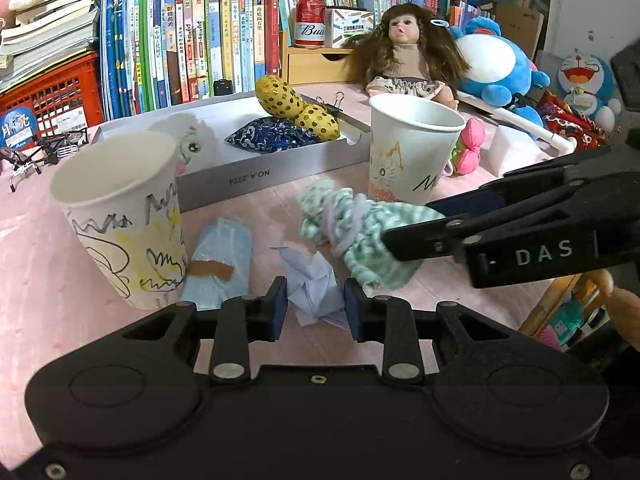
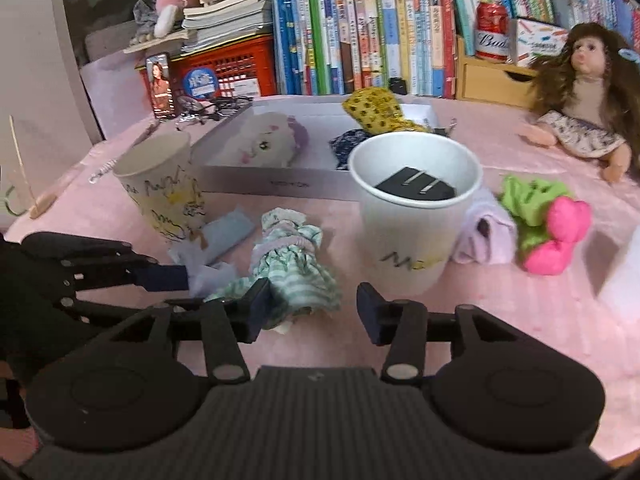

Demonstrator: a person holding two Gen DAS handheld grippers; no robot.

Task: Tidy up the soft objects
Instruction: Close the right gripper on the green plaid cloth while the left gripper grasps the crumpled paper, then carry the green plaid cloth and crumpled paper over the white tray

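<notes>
A crumpled pale lilac wad sits on the pink tablecloth between the pads of my left gripper, which is shut on it; the right wrist view shows the same grip, my left gripper on the wad. A green striped cloth bundle tied with a lilac band lies just beyond. My right gripper stands open, its left finger against the bundle's near edge. In the left wrist view the right gripper straddles the bundle from the right.
Two doodled paper cups flank the bundle. A grey shallow box behind holds a white plush, a blue pouch and a gold spotted pouch. A light blue fabric piece, a pink-green soft toy, a doll and books surround.
</notes>
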